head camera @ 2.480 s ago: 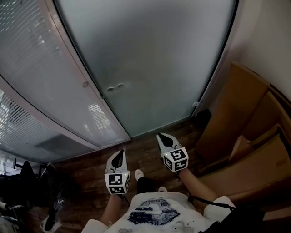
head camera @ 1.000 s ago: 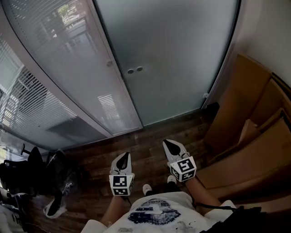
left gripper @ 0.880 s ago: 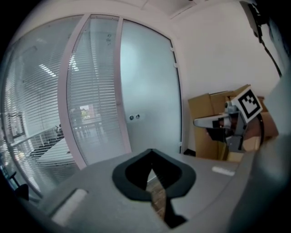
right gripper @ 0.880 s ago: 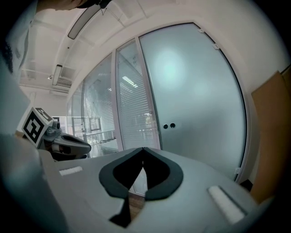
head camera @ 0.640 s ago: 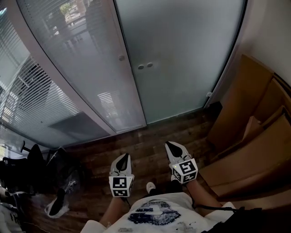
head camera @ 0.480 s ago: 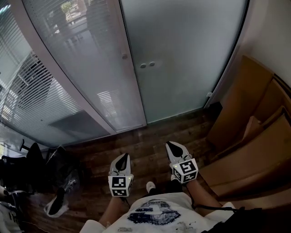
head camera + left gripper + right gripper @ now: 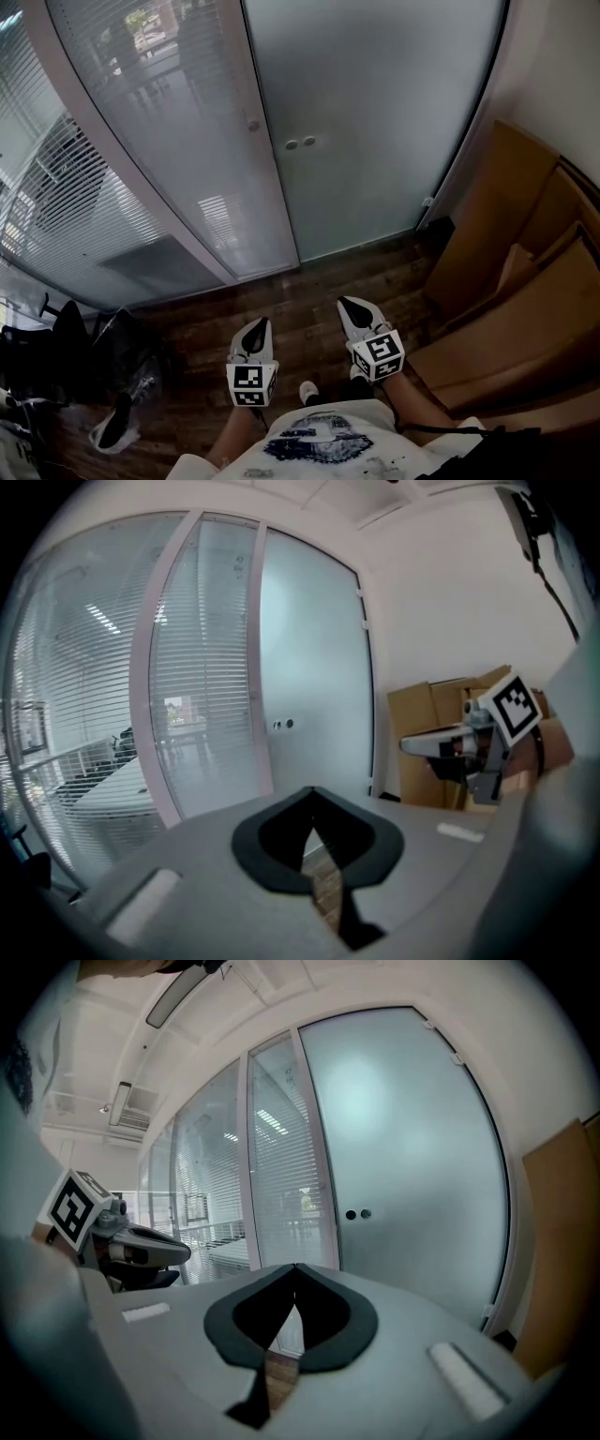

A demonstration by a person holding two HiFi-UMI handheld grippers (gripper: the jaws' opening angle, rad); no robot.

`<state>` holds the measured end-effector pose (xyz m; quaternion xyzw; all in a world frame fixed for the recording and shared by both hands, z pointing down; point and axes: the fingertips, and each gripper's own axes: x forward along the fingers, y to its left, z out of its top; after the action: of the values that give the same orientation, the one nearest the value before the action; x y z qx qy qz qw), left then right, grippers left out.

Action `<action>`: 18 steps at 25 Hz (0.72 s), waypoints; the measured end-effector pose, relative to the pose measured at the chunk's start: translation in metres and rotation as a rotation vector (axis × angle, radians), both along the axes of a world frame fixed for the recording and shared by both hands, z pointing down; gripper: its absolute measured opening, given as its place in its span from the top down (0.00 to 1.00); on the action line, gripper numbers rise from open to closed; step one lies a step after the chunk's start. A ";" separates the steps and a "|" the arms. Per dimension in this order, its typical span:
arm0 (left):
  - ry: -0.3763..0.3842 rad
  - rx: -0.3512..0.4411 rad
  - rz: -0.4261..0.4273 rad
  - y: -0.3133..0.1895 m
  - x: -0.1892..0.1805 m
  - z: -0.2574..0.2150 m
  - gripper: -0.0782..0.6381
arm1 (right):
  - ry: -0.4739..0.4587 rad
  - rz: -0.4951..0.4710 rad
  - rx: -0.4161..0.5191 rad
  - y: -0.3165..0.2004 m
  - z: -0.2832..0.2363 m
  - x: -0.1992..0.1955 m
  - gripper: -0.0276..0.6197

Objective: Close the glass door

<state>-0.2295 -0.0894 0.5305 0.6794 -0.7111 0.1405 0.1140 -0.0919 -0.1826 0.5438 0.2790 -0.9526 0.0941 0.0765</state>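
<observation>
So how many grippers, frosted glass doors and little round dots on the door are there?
Grippers: 2 (left gripper, right gripper)
Frosted glass door: 1
Round door fittings: 2
Total: 5

Glass door [image 7: 375, 122] top cut off; cardboard boxes [image 7: 525, 281] run off right; dark clutter [image 7: 56, 361] possibly chair.
</observation>
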 end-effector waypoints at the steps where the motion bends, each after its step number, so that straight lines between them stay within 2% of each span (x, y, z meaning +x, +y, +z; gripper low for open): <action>1: 0.002 0.005 0.005 -0.002 0.003 0.000 0.89 | 0.002 0.000 0.006 -0.001 -0.001 0.001 0.95; 18: 0.008 -0.015 0.020 -0.022 0.013 0.005 0.89 | 0.013 0.017 0.028 -0.018 0.000 0.016 0.95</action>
<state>-0.2169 -0.1113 0.5359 0.6860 -0.7029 0.1441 0.1206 -0.0763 -0.2006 0.5434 0.2887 -0.9509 0.0796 0.0781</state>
